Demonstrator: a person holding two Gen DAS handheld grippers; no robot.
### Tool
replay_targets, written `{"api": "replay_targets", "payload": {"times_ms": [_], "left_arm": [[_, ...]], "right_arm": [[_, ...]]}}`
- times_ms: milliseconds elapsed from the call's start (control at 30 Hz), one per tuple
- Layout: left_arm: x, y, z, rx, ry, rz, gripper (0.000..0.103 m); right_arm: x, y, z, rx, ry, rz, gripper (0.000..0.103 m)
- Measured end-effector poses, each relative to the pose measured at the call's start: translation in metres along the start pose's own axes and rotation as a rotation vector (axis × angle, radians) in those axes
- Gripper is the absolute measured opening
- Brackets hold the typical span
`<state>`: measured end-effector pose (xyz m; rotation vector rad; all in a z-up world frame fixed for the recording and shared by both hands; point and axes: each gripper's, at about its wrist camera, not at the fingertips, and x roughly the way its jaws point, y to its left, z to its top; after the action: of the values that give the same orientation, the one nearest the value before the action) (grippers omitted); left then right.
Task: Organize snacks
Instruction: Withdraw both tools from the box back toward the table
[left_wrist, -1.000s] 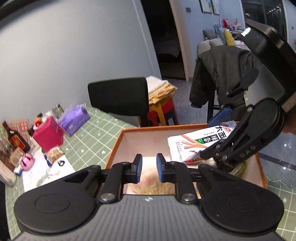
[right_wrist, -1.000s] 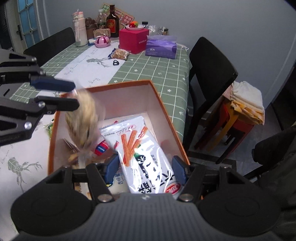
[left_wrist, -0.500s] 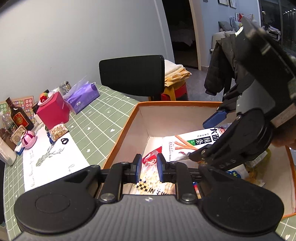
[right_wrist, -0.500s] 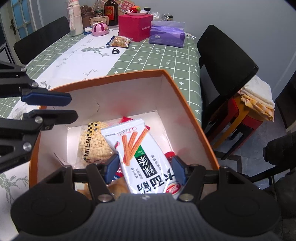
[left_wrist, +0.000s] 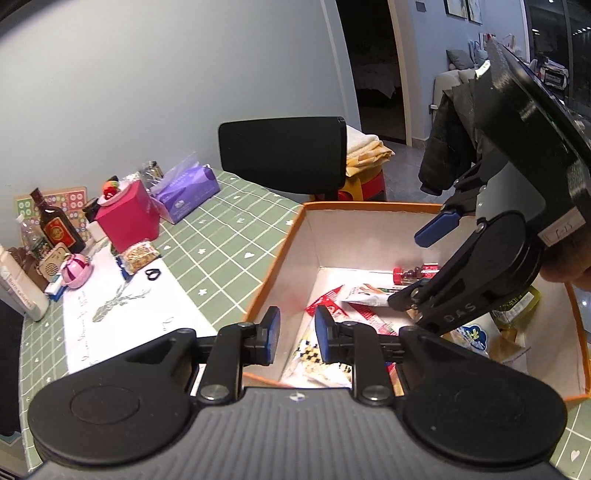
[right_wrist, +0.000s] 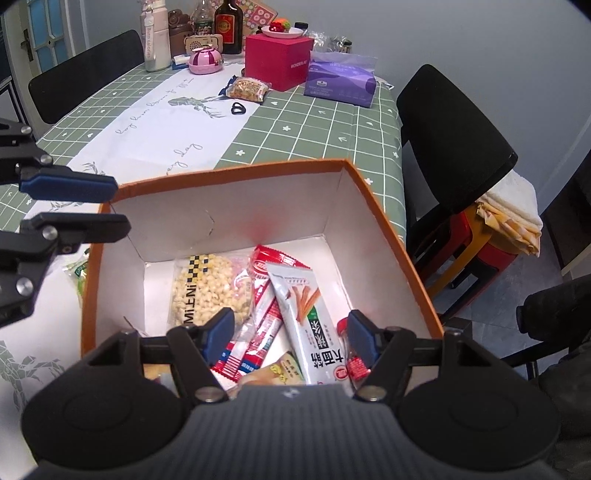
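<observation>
Left wrist view: my left gripper (left_wrist: 296, 334) hovers at the near rim of the orange box (left_wrist: 280, 254), its blue pads a narrow gap apart and holding nothing. Below it lies the checkered puffed-snack bag (left_wrist: 314, 356). My right gripper (left_wrist: 413, 266) reaches in from the right, low over the packets.

Right wrist view: my right gripper (right_wrist: 291, 336) stands wide apart and empty above the white noodle-stick packet (right_wrist: 314, 325), which lies flat on the red packets (right_wrist: 258, 325) beside the puffed-snack bag (right_wrist: 207, 291). A small red-capped bottle (right_wrist: 349, 354) sits by the right pad. My left gripper (right_wrist: 92, 205) shows at the box's left wall. 1 green-labelled packet (right_wrist: 77, 275) remains outside that wall, and a nut-bar packet (right_wrist: 247, 88) lies far up the table (right_wrist: 295, 125).

In my judgement the release is done; I should lift both grippers straight up, clear of the walls, before going for the 2 stray packets, so the fingers do not snag the cardboard rim.
</observation>
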<state>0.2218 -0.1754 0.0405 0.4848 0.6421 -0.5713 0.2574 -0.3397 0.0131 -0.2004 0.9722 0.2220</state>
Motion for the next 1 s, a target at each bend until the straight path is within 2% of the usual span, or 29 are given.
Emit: {"api": "replay_targets", "payload": {"times_ms": [233, 567, 700, 800, 933, 1000], "left_arm": [[-0.041, 0.018, 0.004, -0.016, -0.033, 0.045, 0.031], [-0.131, 0.040, 0.003, -0.042, -0.136, 0.102, 0.042], [-0.160, 0.054, -0.006, -0.090, -0.159, 0.123, 0.054], [-0.174, 0.062, -0.020, -0.122, -0.167, 0.140, 0.060], [-0.181, 0.070, -0.044, -0.152, -0.144, 0.149, 0.061], [-0.178, 0.075, -0.059, -0.173, -0.131, 0.154, 0.064]], "right_arm": [[-0.038, 0.019, 0.014, -0.029, -0.038, -0.014, 0.066], [-0.125, 0.069, 0.037, -0.126, -0.139, -0.011, 0.066], [-0.153, 0.094, 0.045, -0.146, -0.185, 0.010, 0.066], [-0.159, 0.116, 0.046, -0.162, -0.193, 0.034, 0.066], [-0.149, 0.144, 0.042, -0.187, -0.177, 0.067, 0.066], [-0.140, 0.157, 0.038, -0.187, -0.169, 0.093, 0.066]]}}
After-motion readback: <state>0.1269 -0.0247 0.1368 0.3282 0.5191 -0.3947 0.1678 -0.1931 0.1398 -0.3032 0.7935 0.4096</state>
